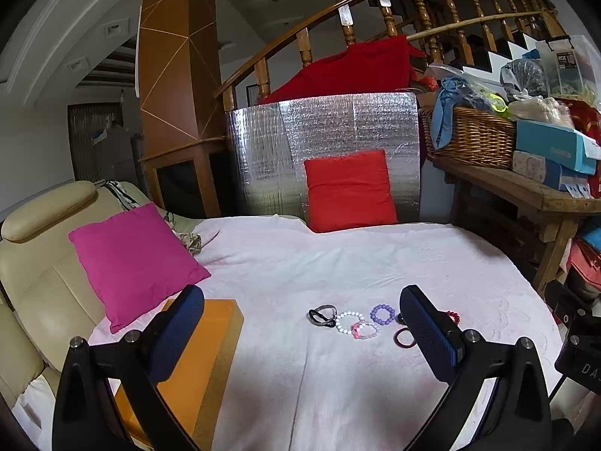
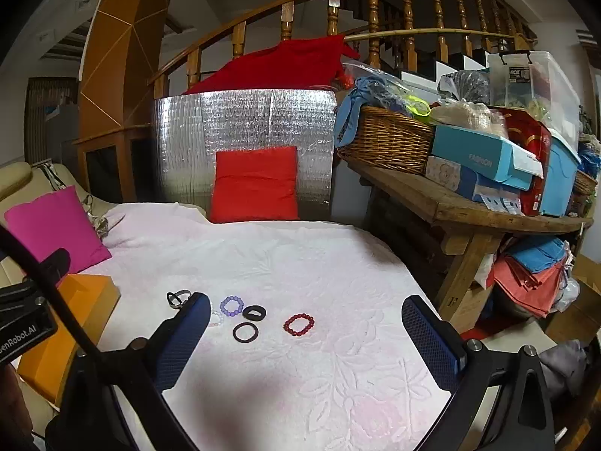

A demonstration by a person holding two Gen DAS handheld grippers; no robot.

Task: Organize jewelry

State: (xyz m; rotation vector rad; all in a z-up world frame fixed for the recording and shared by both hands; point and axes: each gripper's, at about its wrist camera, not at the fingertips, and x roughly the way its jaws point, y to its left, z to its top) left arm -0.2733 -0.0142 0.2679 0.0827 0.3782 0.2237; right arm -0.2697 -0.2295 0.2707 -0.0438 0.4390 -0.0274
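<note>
Bracelets and rings lay clustered on the white cloth, beside the orange box; both tools, left and right, hovered spread wide, grasping nothing. Touching, perhaps overlapping, near the pink-and-white bracelet: easily snagged together or nudged across the soft cloth.

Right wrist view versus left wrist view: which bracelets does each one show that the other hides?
Only the right wrist view shows the red bead bracelet whole, and the two dark bands, one ring and one twisted, in full. Only the left wrist view shows the white bead bracelet and the pink-and-white one whole. Both show the purple bead bracelet, the grey twisted band, the orange box and the white cloth. Both tools, left and right, are open and empty.
</note>
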